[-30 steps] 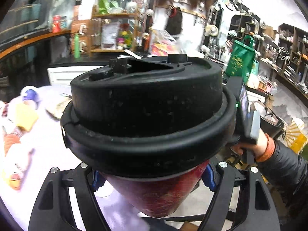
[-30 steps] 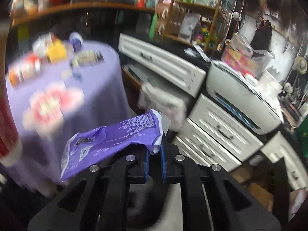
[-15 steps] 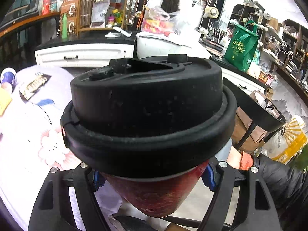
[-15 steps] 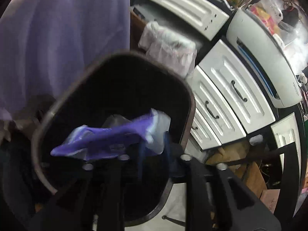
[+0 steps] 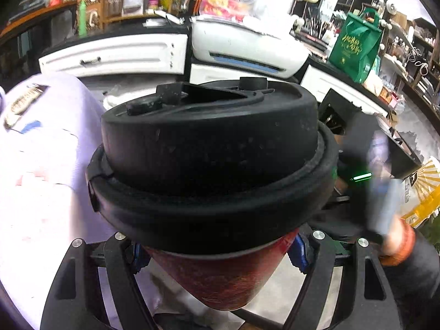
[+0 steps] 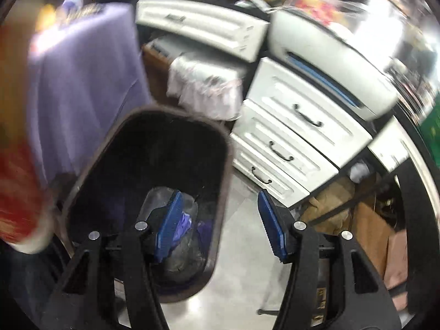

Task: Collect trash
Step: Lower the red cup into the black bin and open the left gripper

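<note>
Cup gripped on the left, wrapper lying in the bin on the right.
The left gripper (image 5: 220,250) is clamped on a red paper cup (image 5: 220,277) with a black lid (image 5: 211,159). The right gripper (image 6: 220,225) is spread wide and holds nothing, above the dark bin (image 6: 220,148), where the purple wrapper (image 6: 184,224) lies; white drawers (image 6: 288,143) stand just beyond.

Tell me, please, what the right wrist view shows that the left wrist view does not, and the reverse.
Only the right wrist view shows the black trash bin from above, a purple wrapper lying inside it, and the right gripper with its jaws open and nothing between them. Only the left wrist view shows the black lid of the red cup and the left gripper shut on that cup, plus a green bag. Both show the purple tablecloth, the white drawers and the white machine; the cup appears in the right view only as a blur.
</note>
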A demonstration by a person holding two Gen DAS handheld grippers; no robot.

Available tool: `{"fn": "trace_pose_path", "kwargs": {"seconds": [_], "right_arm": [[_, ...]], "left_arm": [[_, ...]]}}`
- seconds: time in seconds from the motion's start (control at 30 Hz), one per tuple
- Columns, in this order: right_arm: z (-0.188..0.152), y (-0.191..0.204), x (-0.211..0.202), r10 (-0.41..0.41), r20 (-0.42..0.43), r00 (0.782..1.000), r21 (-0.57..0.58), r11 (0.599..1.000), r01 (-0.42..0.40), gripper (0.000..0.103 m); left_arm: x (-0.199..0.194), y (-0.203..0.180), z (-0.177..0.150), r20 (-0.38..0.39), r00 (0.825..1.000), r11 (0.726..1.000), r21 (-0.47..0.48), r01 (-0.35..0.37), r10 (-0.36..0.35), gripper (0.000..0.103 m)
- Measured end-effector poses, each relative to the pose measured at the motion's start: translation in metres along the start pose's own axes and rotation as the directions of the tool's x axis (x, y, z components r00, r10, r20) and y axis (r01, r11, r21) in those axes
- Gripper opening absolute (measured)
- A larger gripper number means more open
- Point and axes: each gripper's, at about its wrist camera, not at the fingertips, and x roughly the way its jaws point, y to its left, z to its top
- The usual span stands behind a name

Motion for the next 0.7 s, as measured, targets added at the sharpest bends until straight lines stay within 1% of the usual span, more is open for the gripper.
{"fn": "trace_pose_path", "kwargs": {"seconds": [0.17,0.3,0.37,0.5,0.63,0.7], "right_arm": [[-0.013,-0.029,-0.04,-0.021,0.068,0.997,0.126,0.992,0.012,0.058],[-0.029,-0.038,-0.067,-0.026,0.108,0.994,0.179,0.984,0.007,0.058],[-0.037,-0.04,-0.075,-0.016,0.123,0.992,0.208,0.978,-0.01,0.058],[-0.042,-0.038,-0.082,-0.014,0.131,0.991,0.229,0.973,-0.017,0.058],[-0.048,-0.037,-0.081,0.007,0.129,0.992,0.246,0.968,-0.039,0.058],[-0.048,-0.036,-0.078,0.014,0.123,0.992,0.254,0.966,-0.045,0.058]], "left_arm": [[0.05,-0.012,0.002,-0.071,0.997,0.999,0.033,-0.026,0.028,0.076],[0.088,-0.014,0.001,-0.14,0.989,0.999,0.025,-0.037,0.04,0.076],[0.108,-0.013,-0.002,-0.181,0.983,0.999,0.009,-0.039,0.04,0.076],[0.138,-0.014,-0.009,-0.239,0.969,0.998,0.002,-0.056,0.055,0.076],[0.151,-0.017,-0.011,-0.279,0.959,0.999,0.001,-0.049,0.048,0.076],[0.156,-0.019,-0.01,-0.297,0.954,0.999,0.011,-0.043,0.044,0.078]]}}
